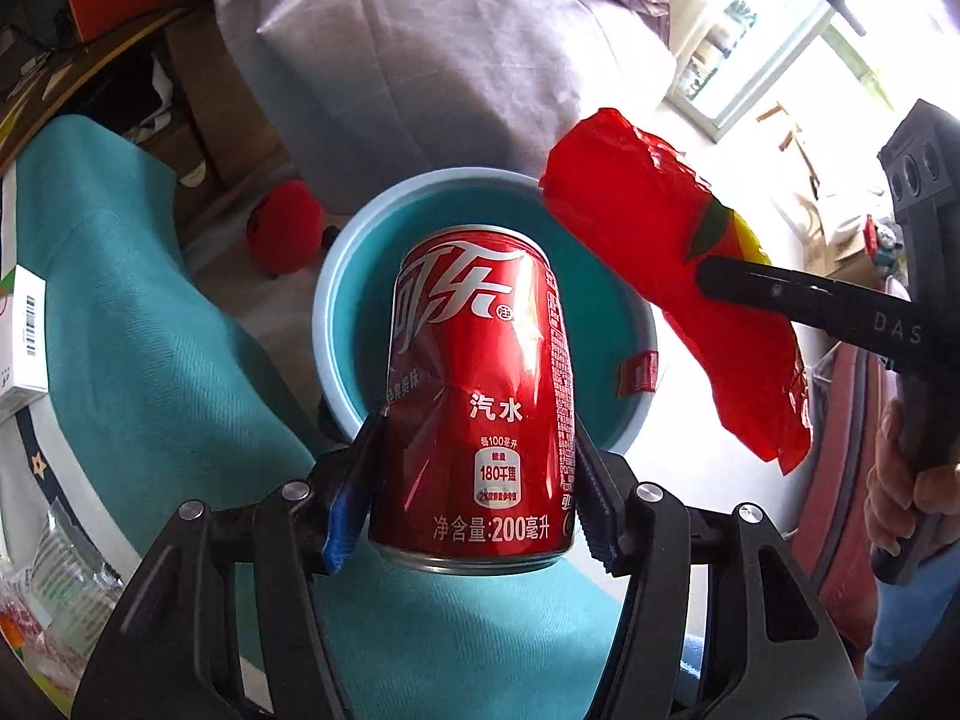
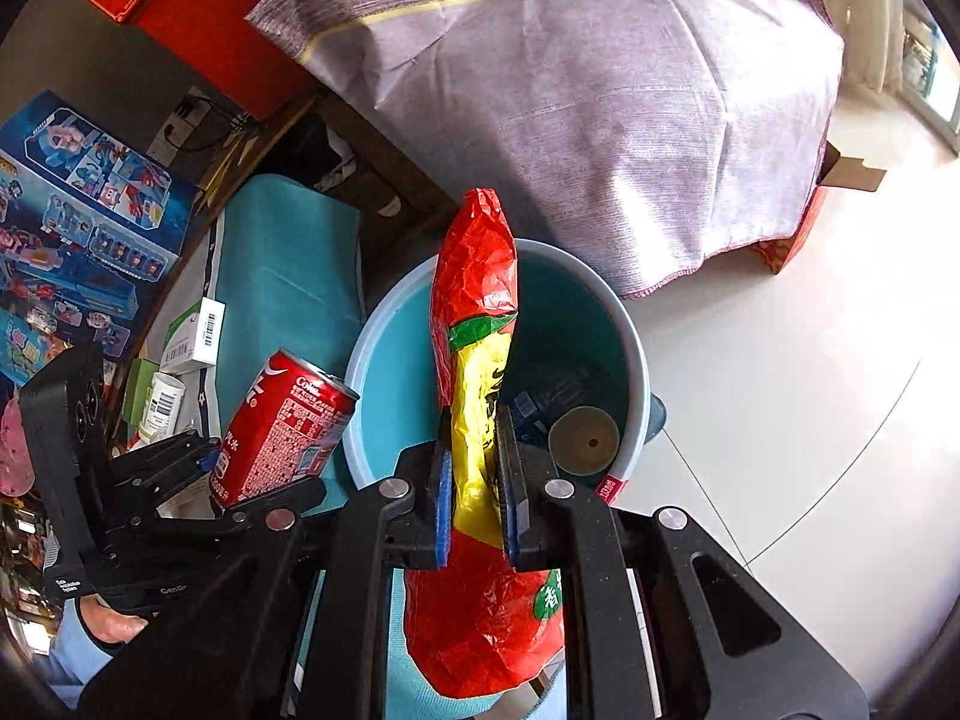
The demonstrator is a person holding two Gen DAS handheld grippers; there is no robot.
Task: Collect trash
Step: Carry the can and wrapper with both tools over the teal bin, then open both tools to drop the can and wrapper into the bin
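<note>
Cola can (image 1: pixel 480 396) sits clamped in the left claw (image 1: pixel 474 492), pads pressing its lower side walls, can upright in that view and hanging right over the blue bin (image 1: pixel 336 276). Dented creases show across the can's middle, so the wall is thin and probably empty: light, smooth, slippery, and it will crush further if squeezed harder. The low hold near the base rim looks best to me, since the rim is the stiffest part; the mid-body gives way.

Red and yellow snack wrapper (image 2: pixel 480 360) is pinched in the right claw (image 2: pixel 477 480), jaws nearly together on its yellow middle. Its red top sticks up over the bin's mouth and its bottom end droops below the pads. Crinkled film: very light, floppy, no stiffness, cannot break. It may cling or flutter on release instead of dropping straight. The pinch across the flat middle seems fine; an end grip would let it swing.

Inside the bin, some dark trash and a round tan disc (image 2: pixel 583 441) lie at the bottom. The teal-covered worktop (image 1: pixel 120 300) is just beside the bin, on the can's side, and the purple cloth-covered pile (image 2: pixel 600 90) rises behind the bin.

Judgement: both items are placed for a drop; the can falls cleanly, the wrapper may need a shake.
</note>
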